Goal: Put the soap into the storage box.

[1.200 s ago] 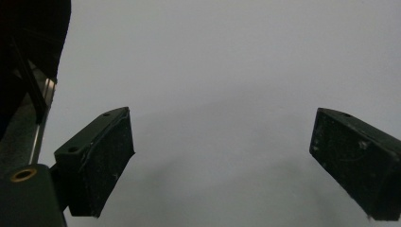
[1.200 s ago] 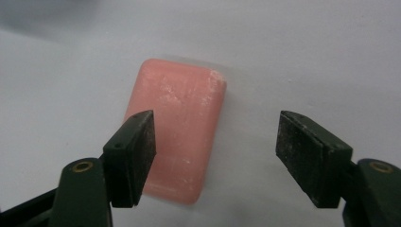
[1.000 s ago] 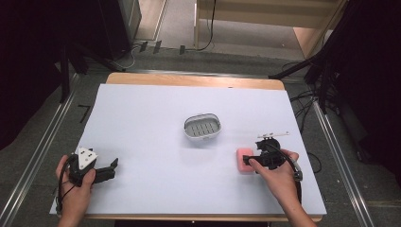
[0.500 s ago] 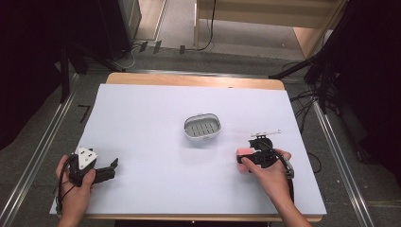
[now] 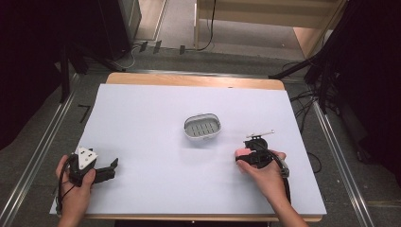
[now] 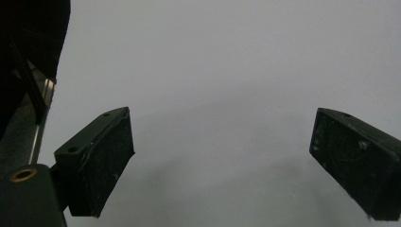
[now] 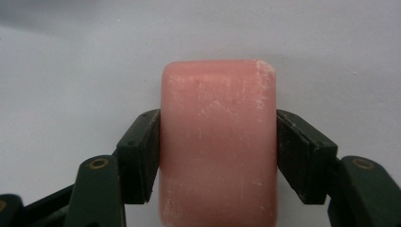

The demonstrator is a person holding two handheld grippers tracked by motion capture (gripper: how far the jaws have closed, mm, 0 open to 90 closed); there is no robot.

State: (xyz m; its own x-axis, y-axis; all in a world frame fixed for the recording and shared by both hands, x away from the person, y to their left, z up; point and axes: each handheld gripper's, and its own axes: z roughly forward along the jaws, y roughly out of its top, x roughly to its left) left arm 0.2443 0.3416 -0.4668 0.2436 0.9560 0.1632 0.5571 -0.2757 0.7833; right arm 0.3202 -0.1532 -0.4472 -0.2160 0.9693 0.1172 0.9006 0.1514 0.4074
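Now | pink soap bar [image 7: 218, 142] lower right of centre on desk [image 5: 142, 123], clamped across long sides by right claw [image 7: 218, 156], jaws just closed | judged stiff, slick, light; mid-length grip advised | left claw [image 6: 222, 156] held apart, empty

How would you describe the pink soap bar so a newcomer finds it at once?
Start at the white table and find the grey soap dish near its middle. Towards the person's right hand lies the pink soap bar, clamped in the right claw. It is the table's one pink, rounded block.

pink soap [image 7: 217, 142]: near end cut off by bottom edge | high view: mostly hidden
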